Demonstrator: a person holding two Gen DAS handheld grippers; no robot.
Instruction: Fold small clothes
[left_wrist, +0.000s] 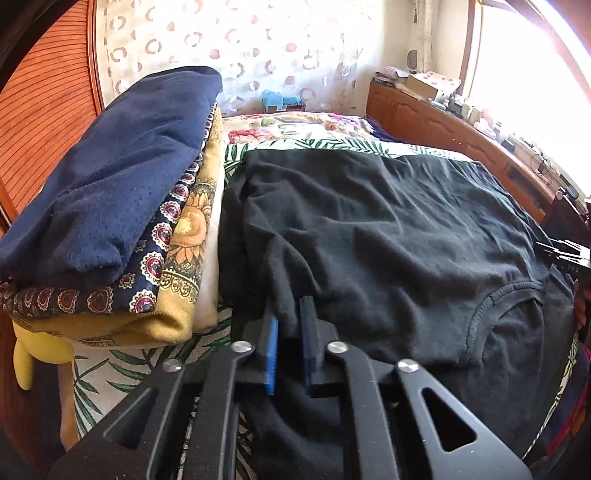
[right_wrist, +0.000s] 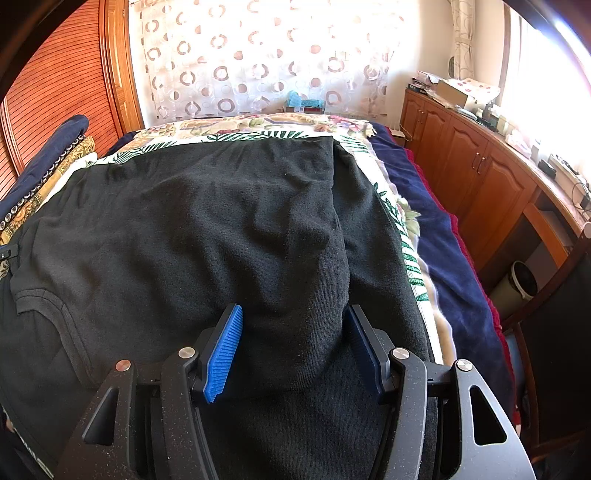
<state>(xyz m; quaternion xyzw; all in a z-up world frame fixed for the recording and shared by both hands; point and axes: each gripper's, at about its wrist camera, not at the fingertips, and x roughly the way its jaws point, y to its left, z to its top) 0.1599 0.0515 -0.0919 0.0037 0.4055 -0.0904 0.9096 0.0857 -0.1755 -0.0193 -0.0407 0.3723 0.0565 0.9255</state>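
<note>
Task stage: early in the fold of the current garment, by my reading; grips are set near the shoulders, no fold line made yet.
Garment in hand: black knit top (right_wrist: 207, 221), spread flat on the leaf-print bedcover (left_wrist: 110, 373), neckline (left_wrist: 491, 314) at the near side, hem toward the far end of the bed.
Left gripper (left_wrist: 291, 325): jaws nearly together, a ridge of the black fabric pinched between the blue pads (left_wrist: 272, 354) at the garment's near left edge.
Right gripper (right_wrist: 293, 325): jaws partly apart, straddling a raised fold of the same top; the pads flank the cloth, but I cannot tell whether they press on it.
Done so far: stack of folded clothes (left_wrist: 122, 206) at the left of the bed, just beside the black top; navy fleece on top, a patterned navy piece, a mustard sunflower-print piece and something white beneath.
Left to do: sleeves and body of the black top are unfolded; whole fold sequence remains, then transfer to the stack. No other unfolded garment visible.
Containers: cardboard box (right_wrist: 458, 92) on the wooden sideboard (right_wrist: 480, 177), contents not readable; no basket or bin for the clothes in view.
Risk: wrinkled fabric may fold unevenly.
</note>
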